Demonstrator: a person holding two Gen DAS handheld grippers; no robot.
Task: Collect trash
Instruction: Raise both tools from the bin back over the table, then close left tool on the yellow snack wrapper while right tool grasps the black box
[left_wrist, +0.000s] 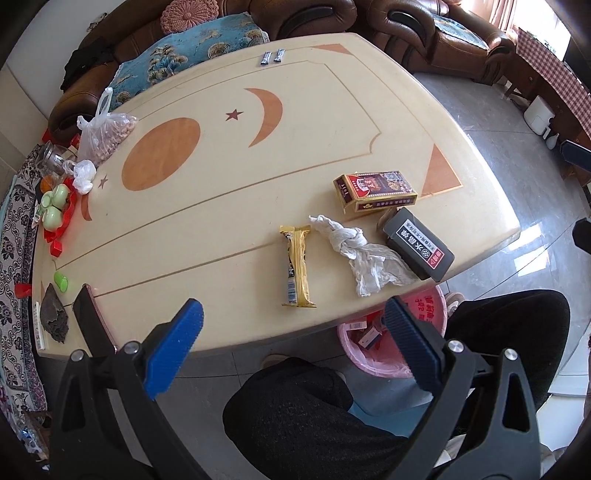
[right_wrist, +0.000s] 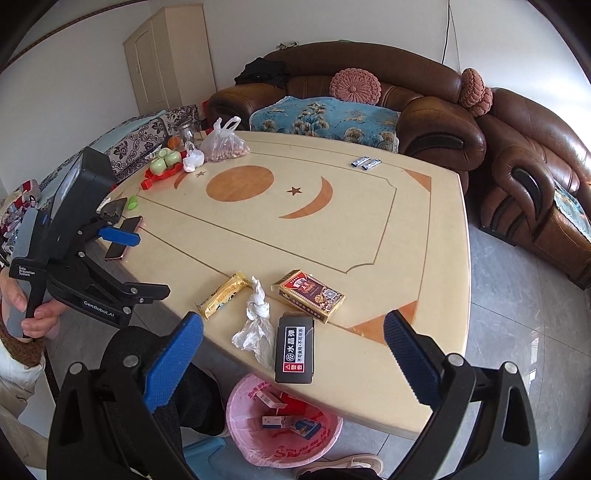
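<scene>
The left gripper (left_wrist: 295, 332) was held above the near edge of the table (left_wrist: 332, 122), its blue pads (left_wrist: 177, 343) spread wide with nothing between them. In the right wrist view the same tool (right_wrist: 122, 266) was seen at about nine o'clock, gripped by a hand (right_wrist: 33, 310) at its handle and angled toward the table top. The right gripper (right_wrist: 295, 354) was likewise held with its pads (right_wrist: 410, 358) wide apart and empty, poised over the near table edge.

The trash was clustered at the near edge of the table. A gold snack wrapper (left_wrist: 297, 267) lay flat at six o'clock of the table top in the left view; just beside it, toward three o'clock, a crumpled white tissue (left_wrist: 364, 253) was spread. A black box with white lettering (left_wrist: 419, 247) touched the tissue's far side, and a red and gold carton (left_wrist: 375, 190) sat just beyond it, toward twelve o'clock. A pink bin (right_wrist: 284, 424) was placed on the floor under the table edge, with small boxes seen inside it.

The cream table was inlaid with an orange oval, a crescent and stars. At its nine o'clock side a clear bag of nuts (left_wrist: 105, 134), a small knotted white bag (left_wrist: 84, 176), green cups on a red tray (left_wrist: 55, 206), a glass jar (left_wrist: 51, 157) and a phone (right_wrist: 123, 238) were seen. Two small sachets (right_wrist: 365, 163) lay near the far edge. A brown leather sofa (right_wrist: 424, 110) with a blue throw and round pink cushions was set behind the table, and a grey tiled floor (right_wrist: 517, 314) was seen at three o'clock. Dark-trousered knees (left_wrist: 295, 406) were visible below the table edge.
</scene>
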